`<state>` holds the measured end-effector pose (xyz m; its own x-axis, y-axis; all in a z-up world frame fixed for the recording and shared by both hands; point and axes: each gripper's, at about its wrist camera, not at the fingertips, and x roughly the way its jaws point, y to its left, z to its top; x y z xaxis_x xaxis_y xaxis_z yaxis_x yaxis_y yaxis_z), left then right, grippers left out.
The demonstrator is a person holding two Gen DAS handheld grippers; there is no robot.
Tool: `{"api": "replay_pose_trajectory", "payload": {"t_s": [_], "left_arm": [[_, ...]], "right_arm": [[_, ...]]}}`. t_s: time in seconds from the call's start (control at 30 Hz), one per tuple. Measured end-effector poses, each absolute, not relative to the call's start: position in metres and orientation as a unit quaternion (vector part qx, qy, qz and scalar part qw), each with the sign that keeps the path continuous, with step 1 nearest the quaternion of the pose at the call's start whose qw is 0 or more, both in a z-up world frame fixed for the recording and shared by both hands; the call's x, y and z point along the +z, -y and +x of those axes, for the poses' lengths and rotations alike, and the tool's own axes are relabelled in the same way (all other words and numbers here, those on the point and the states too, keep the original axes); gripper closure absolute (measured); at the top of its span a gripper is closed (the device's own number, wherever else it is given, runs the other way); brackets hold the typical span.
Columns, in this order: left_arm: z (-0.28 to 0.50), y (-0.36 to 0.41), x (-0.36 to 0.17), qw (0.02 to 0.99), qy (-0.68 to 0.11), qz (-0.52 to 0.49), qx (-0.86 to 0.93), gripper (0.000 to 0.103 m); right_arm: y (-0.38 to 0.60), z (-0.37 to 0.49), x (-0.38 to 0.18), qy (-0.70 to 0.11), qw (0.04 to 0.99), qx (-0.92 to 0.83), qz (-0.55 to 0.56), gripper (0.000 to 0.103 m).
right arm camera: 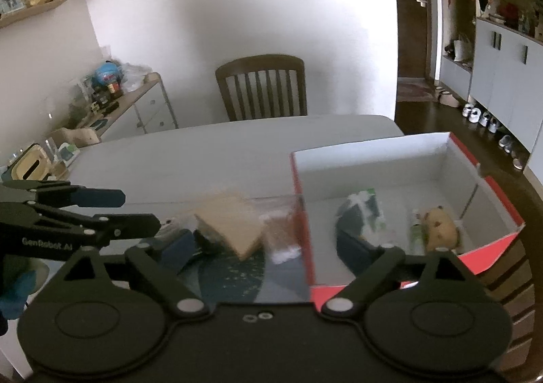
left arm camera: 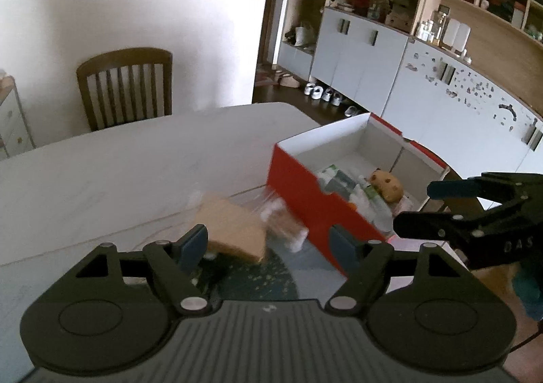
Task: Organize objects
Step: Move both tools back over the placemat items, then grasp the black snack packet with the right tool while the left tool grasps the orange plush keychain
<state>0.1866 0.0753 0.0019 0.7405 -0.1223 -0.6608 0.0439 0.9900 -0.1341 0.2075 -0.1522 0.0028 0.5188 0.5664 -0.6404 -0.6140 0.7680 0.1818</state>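
Left gripper (left arm camera: 268, 243) spread, nothing pinched; right gripper (right arm camera: 268, 247) spread wide too, empty. Tan pad (right arm camera: 230, 226) + blurry clear bag (right arm camera: 281, 233) lie on white table (left arm camera: 118, 162), just left of red box (right arm camera: 302, 213). In box: green packets (right arm camera: 363, 210), brown plush (right arm camera: 439, 223) at right. Chair (right arm camera: 261, 87) at far side.

Two handheld grippers angle downward side by side, the left gripper (left arm camera: 268, 242) and right gripper (right arm camera: 263, 249) both spread wide — nothing pinched between the blue pads of either.
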Motion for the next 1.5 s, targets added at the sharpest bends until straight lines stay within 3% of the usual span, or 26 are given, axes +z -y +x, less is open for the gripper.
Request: {"api": "replay_pose_trajectory", "payload": {"t_s": [0.17,0.27,0.37,0.47,1.03,1.5], "left_arm": [[0.178,-0.098,-0.008,0.928,-0.365,-0.062,-0.038,0.025],[0.172,-0.111,-0.016,0.927,-0.367,-0.069,-0.036,0.014],[0.167,-0.122,-0.024,0.925,-0.371,-0.073,-0.034,0.012],[0.162,-0.132,-0.037,0.923,-0.376,-0.078,-0.029,0.0],[0.157,-0.143,-0.131,0.899,-0.434,-0.036,-0.051,0.0],[0.168,-0.129,-0.16,0.903,-0.423,0.008,-0.067,0.0]], "right_arm": [[0.132,0.195,-0.005,-0.36,0.868,0.339,-0.039,0.009],[0.121,0.189,-0.01,-0.363,0.867,0.337,-0.043,0.008],[0.111,0.185,-0.016,-0.366,0.868,0.333,-0.049,0.008],[0.101,0.184,-0.024,-0.374,0.866,0.327,-0.054,0.008],[0.06,0.194,-0.081,-0.434,0.841,0.312,-0.088,0.008],[0.015,0.208,-0.102,-0.459,0.818,0.333,-0.098,0.009]]}}
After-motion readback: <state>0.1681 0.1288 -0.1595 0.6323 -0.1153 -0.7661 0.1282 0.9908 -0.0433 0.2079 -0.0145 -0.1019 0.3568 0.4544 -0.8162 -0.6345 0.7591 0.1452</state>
